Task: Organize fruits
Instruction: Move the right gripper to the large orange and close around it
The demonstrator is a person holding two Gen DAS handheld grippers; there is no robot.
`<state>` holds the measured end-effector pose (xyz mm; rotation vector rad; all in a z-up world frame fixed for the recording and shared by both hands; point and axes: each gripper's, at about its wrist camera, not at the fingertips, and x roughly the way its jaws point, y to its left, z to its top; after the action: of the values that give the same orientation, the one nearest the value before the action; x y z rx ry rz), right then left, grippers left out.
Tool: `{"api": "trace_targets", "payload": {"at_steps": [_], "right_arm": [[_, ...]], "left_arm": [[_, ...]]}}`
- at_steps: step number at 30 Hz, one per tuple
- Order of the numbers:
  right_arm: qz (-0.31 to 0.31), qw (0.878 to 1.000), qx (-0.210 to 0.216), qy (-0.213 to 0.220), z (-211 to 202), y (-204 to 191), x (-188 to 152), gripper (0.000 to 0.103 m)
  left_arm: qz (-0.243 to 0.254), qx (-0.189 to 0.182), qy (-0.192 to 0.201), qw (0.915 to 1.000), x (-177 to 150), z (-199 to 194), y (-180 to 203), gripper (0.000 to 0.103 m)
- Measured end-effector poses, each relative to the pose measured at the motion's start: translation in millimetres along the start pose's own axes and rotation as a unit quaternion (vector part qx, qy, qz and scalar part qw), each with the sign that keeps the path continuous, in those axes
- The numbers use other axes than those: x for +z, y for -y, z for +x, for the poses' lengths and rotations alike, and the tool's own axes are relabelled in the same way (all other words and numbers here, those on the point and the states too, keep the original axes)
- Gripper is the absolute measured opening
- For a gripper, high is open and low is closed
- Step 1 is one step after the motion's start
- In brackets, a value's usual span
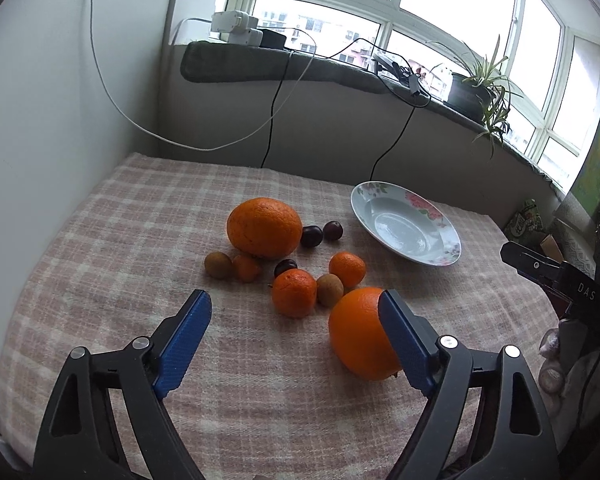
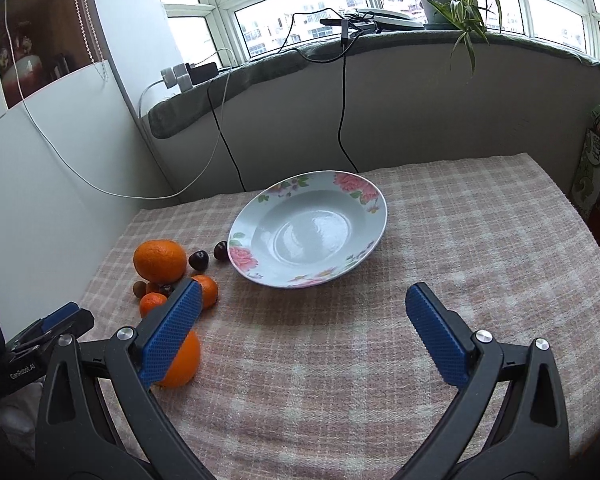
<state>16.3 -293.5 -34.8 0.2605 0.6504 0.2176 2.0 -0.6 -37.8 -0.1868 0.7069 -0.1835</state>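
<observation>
Orange beside left claw, untouched.

Both wrist views look forward low over the table — sharing plate, fruit.

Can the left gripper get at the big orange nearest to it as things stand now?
Probably yes. The left gripper is open with nothing held, and the near orange lies beside its right finger, with only bare cloth around.

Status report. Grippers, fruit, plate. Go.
Left gripper open, right gripper open, both holding nothing. Fruit all on the cloth, none loaded. Plate bare, path to it clear.
</observation>
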Motion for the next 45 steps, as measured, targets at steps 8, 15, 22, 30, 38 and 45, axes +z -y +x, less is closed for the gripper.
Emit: {"api": "trace_targets", "payload": {"at_steps": [8, 15, 22, 30, 38, 45], "right_arm": [[0.024, 0.995, 0.084, -0.052, 20.5, -5.4, -5.2, 0.094], [0.041, 0.979, 0.166, -0.107, 40.4, -17.5, -11.4, 0.087], [0.029, 0.964, 0.216, -0.154, 59.3, -40.4, -18.1, 0.083], [0.014, 0.951, 0.238, -0.198, 78.5, -58.5, -23.9, 0.078], [0.008, 0.94, 0.249, -0.233, 97.7, -66.3, -27.3, 0.075], [0.016, 0.932, 0.256, -0.256, 109.7, -66.5, -33.6, 0.07]], "left_arm": [[-0.009, -0.059, -0.036, 0.9976, -14.1, 11.6, 7.7, 0.072], [-0.004, -0.1, -0.067, 0.9927, -26.8, 21.1, 18.8, 0.066], [0.003, -0.116, -0.083, 0.9897, -35.1, 28.7, 25.8, 0.066], [0.01, -0.122, -0.088, 0.9886, -36.4, 31.2, 25.6, 0.062], [0.015, -0.126, -0.095, 0.9874, -36.9, 38.4, 24.0, 0.057], [0.018, -0.133, -0.098, 0.9861, -37.5, 42.2, 24.0, 0.056]]}}
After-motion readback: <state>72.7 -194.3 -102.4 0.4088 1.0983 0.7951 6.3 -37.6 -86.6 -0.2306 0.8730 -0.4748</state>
